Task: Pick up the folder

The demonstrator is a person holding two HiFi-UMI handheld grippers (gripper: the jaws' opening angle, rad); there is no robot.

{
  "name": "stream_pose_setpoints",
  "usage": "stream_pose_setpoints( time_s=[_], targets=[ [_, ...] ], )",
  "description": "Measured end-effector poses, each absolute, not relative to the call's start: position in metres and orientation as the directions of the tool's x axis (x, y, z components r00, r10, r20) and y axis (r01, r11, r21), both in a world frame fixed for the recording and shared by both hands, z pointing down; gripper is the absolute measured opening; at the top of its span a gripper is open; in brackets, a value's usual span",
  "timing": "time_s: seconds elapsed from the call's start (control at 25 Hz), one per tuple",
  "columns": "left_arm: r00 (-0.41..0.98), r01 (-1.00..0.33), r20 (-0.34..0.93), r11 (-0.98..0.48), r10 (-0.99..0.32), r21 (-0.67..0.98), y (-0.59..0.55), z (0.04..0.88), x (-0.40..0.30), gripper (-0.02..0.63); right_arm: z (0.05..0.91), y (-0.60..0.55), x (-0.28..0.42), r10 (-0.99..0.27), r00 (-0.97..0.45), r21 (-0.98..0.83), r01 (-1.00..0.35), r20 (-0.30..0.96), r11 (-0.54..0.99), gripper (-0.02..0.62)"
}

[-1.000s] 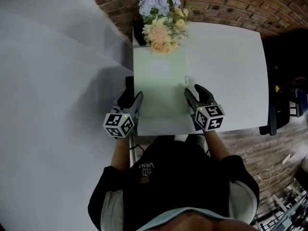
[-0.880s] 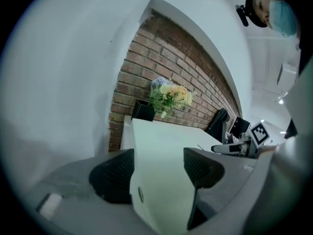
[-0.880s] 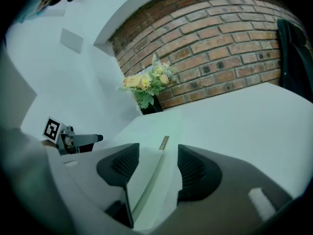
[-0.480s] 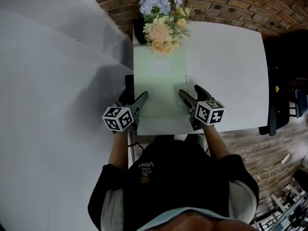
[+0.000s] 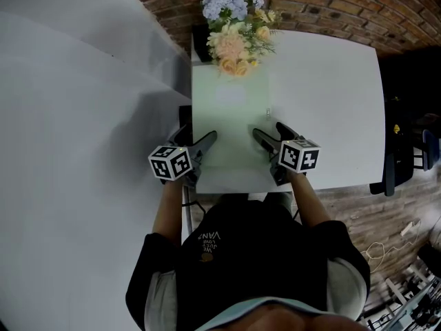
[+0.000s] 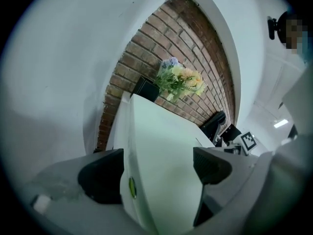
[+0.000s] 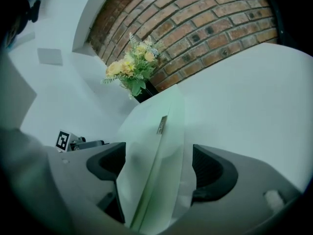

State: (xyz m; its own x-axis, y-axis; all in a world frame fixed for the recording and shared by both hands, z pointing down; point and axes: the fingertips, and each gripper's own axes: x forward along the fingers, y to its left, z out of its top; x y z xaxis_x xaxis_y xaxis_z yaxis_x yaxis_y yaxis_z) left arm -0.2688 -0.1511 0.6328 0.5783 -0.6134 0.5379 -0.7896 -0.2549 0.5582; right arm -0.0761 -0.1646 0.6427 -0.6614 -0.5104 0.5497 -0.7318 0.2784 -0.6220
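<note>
Tongs are opening wide on both sides, left tongs (image 5: 196, 138) and right tongs (image 5: 271, 131) each straddling a side edge of the pale green folder (image 5: 231, 126) that is lying flat on the table (image 5: 331, 102), nothing gripped yet, so closing and lifting are looking like the remaining work.

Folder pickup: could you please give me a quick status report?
Jaws opening on left gripper and right gripper, straddling side edges of folder, no grip. It lies flat on table. Only flowers at far end.
</note>
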Motion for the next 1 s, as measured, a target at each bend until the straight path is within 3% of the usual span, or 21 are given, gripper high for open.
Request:
stream_pose_setpoints(
  time_s=[1.0],
  targets=[
    [0.560, -0.816, 0.619, -0.239, -0.551, 0.526, -0.156, 0.654, -0.256, 0.443, 0.654, -0.163, -0.098, -0.430, -0.723, -0.671, -0.679, 0.541, 0.299, 0.407]
  ],
)
